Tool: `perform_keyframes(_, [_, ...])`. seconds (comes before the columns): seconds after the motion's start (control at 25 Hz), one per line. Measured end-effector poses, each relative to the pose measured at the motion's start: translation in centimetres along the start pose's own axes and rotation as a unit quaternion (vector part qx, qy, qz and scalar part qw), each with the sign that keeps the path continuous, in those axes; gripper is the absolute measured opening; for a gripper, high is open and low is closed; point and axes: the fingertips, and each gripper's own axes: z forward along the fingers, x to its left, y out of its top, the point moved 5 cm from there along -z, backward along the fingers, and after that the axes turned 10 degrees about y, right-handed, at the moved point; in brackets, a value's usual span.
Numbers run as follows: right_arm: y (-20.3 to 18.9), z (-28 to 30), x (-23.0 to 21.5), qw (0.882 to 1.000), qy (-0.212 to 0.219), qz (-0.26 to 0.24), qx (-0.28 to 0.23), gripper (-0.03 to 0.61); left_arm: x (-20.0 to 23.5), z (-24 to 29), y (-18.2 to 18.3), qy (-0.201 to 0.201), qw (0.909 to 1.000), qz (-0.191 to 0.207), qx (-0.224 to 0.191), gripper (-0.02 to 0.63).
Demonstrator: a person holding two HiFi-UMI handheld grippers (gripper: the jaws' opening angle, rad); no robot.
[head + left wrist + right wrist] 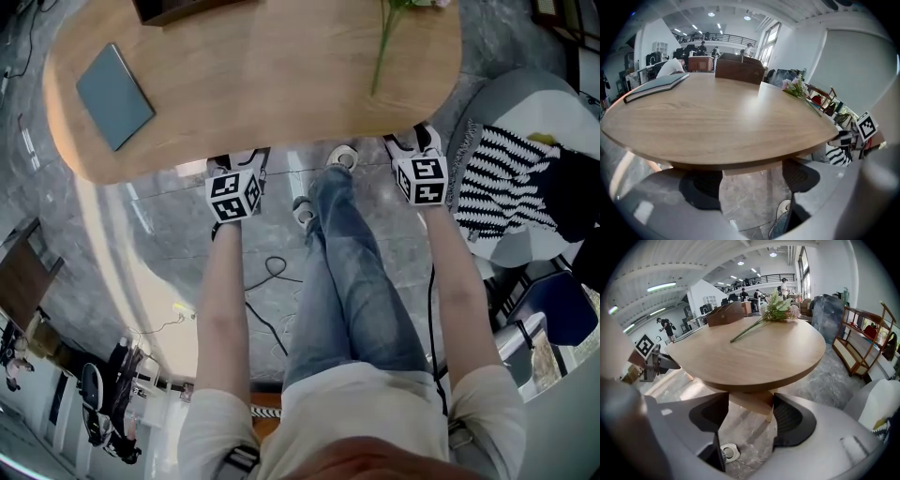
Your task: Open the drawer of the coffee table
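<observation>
The oval wooden coffee table fills the top of the head view. Both grippers sit at its near edge, on either side of my legs. My left gripper stands open, and in its own view the jaws are wide apart with only floor between them. Just above them a pale wooden panel runs under the tabletop's rim; I cannot tell whether it is the drawer front. My right gripper is open too, empty, below a pale wooden block under the top.
A grey-blue book, a dark wooden box and a flower stem lie on the table. A chair with a striped cushion stands to the right. A cable trails over the marble floor beside my legs.
</observation>
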Motion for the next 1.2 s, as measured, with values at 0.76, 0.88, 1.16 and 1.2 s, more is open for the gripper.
perform_keyframes(0.76, [-2.9, -1.5, 2.1, 1.000, -0.020, 0.018, 0.006, 0.293, 0.0, -2.2, -2.9, 0.002, 1.0000, 0.001, 0.002, 0.400])
perform_keyframes(0.88, [-3.6, -1.8, 2.4, 1.000, -0.021, 0.018, 0.006, 0.293, -0.1, -2.5, -3.5, 0.000, 1.0000, 0.001, 0.003, 0.400])
perform_keyframes(1.16, [-5.6, -3.1, 3.6, 1.000, -0.022, 0.017, 0.005, 0.293, -0.5, -3.9, -5.7, -0.002, 1.0000, 0.000, 0.005, 0.400])
perform_keyframes(1.2, [-6.0, -3.3, 3.7, 1.000, -0.022, 0.017, 0.006, 0.293, -0.6, -4.2, -6.1, -0.002, 1.0000, -0.001, 0.006, 0.400])
